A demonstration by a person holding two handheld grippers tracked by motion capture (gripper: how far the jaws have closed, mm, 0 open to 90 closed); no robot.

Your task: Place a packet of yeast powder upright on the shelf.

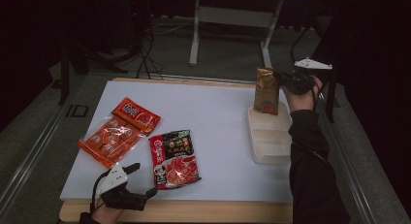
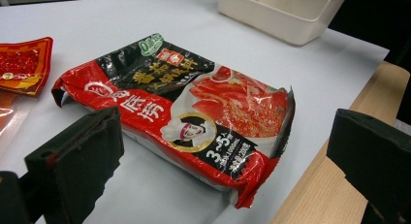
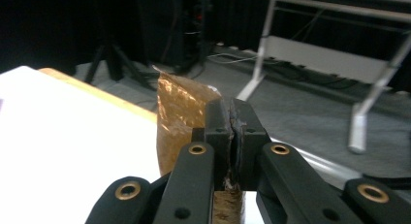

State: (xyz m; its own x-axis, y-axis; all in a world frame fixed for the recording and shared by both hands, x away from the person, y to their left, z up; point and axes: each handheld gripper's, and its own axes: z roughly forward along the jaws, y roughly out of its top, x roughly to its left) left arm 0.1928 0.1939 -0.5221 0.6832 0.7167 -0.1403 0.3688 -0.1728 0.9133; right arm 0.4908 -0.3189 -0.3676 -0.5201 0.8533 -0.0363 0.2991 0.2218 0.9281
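Right gripper (image 1: 282, 80) clenched on upright gold pouch (image 1: 266, 90) above tray (image 1: 269, 145); left gripper (image 1: 145, 181) released, soup-base packet (image 2: 184, 107) just ahead.

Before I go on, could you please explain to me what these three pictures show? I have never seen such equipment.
A person holds a hand tool with two black jaws in each hand. One picture looks down from above the table; the other two come from cameras riding on the tools.

The right gripper is shut on a gold-brown pouch, which stands upright at the far end of a cream tray. Its own camera shows the jaws pinched on the pouch's edge.

The left gripper is open near the table's front edge, close to a red and black packet. An orange snack pack lies further left on the white table.
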